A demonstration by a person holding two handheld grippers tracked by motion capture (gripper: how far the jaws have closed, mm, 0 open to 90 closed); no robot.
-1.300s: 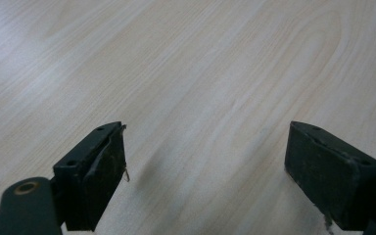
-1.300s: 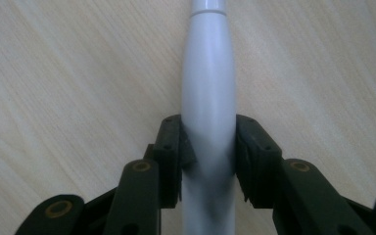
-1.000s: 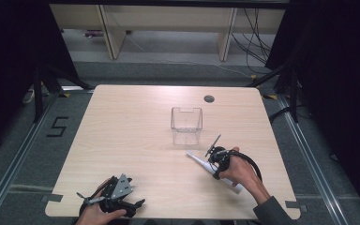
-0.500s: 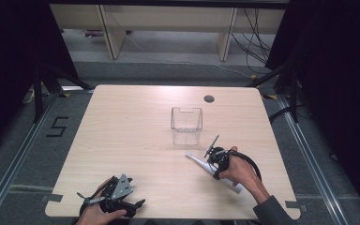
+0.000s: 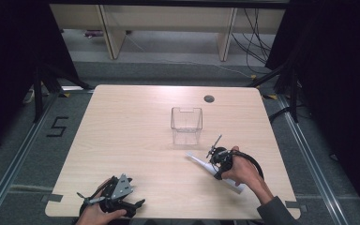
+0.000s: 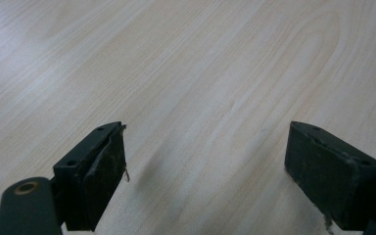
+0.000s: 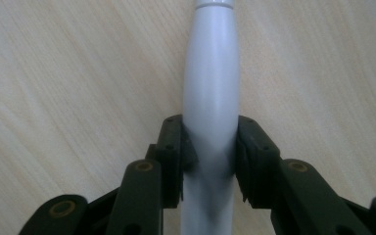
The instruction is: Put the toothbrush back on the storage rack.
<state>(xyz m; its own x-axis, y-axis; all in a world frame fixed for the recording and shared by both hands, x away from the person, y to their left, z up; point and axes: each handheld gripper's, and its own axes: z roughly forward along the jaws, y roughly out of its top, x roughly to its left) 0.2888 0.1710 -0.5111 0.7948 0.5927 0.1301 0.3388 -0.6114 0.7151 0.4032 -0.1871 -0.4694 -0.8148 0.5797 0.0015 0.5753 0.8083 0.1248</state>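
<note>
Two grippers are at work on the pale wooden table (image 5: 122,131). At the left, the left gripper (image 5: 138,203) rests at the near edge in the person's left hand (image 5: 98,215), exactly where it lay a second ago; in the left gripper view its jaws stand spread wide with nothing but bare wood between them. Toward the middle of the table the clear plastic box (image 5: 186,125) stands upright and looks empty, unmoved over that second. Just in front of it and to its right lies the white tapered tool (image 5: 200,163), something like a slim handle with its narrow end toward the box. The right gripper (image 7: 209,156) is pinching its body from both sides, pads (image 7: 175,147) touching the white shell. Compared with the earlier pictures, the right hand (image 5: 241,171) has barely shifted, so the change seems to be the grip settling. That suggests the tool is now secured and ready to lift, probably toward the box.
</note>
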